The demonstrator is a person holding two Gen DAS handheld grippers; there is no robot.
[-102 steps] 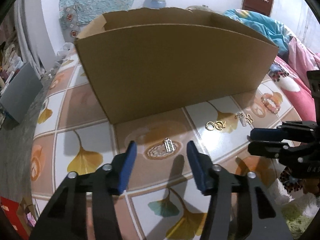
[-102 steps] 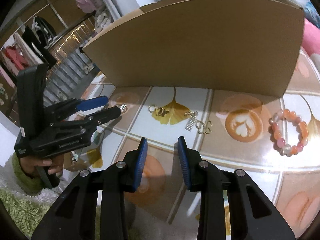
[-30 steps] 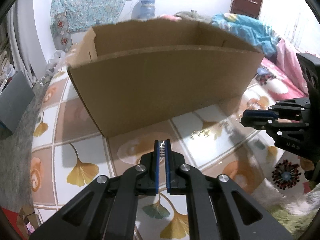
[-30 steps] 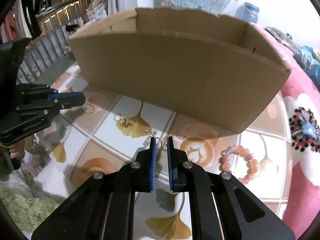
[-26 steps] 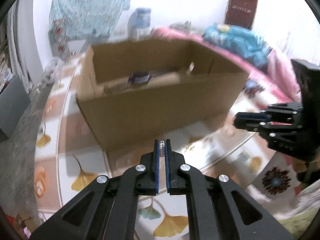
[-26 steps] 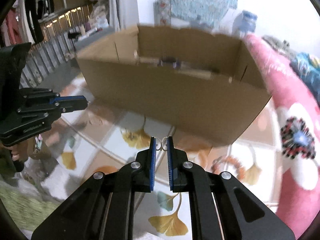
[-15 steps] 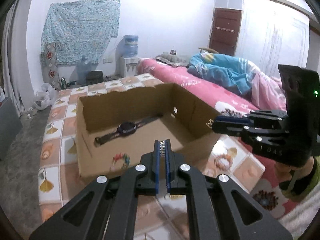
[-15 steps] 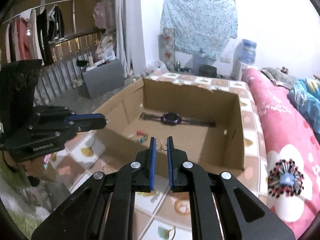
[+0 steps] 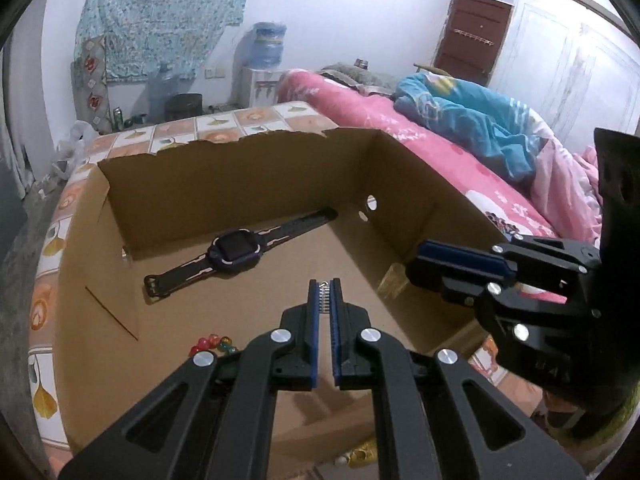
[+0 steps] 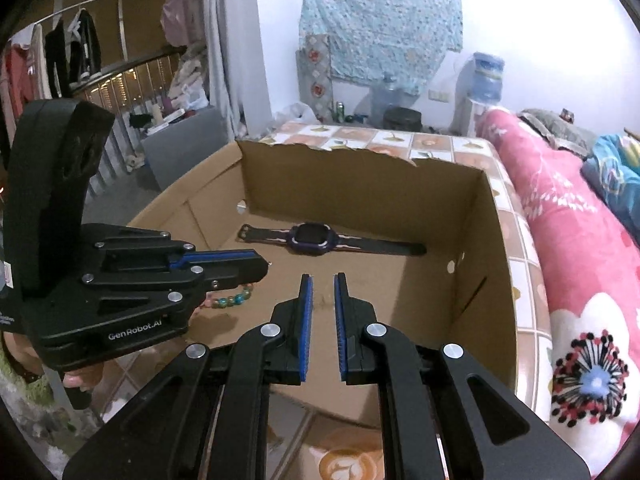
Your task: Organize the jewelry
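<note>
- Looking along the left wrist view: an open cardboard box [image 9: 224, 184] sits on a mat [image 9: 48, 240] printed with orange squares and ginkgo leaves; beside it lies a pink floral bed [image 9: 420, 152] with a blue quilt [image 9: 472, 120], and a water dispenser [image 9: 266, 56] stands at the white back wall.
- Left gripper [image 9: 325, 294] is clenched on a small silver ladder-shaped charm [image 9: 324, 296], whose tip shows between the blue pads, above the box floor.
- Inside the box, a dark smartwatch [image 9: 234, 250] lies flat near the far wall; coloured beads [image 9: 212, 342] show just left of the gripper's fingers.
- Right gripper [image 9: 424, 260] reaches in from the right, over the box's right wall; its jaw state is not readable here.
- Turning to the right wrist view: same box [image 10: 492, 264] and mat [image 10: 528, 280]; a patterned cloth [image 10: 380, 20] hangs on the wall, clothes [image 10: 76, 52] hang at the left.
- Right gripper [image 10: 323, 284] stands released, pads apart, nothing seen between them; its jaws have just been opening, above the box floor.
- Smartwatch [image 10: 312, 240] lies beyond the fingertips; a beaded bracelet [image 10: 232, 298] lies partly under the left gripper [image 10: 256, 268], whose body hides its charm.
</note>
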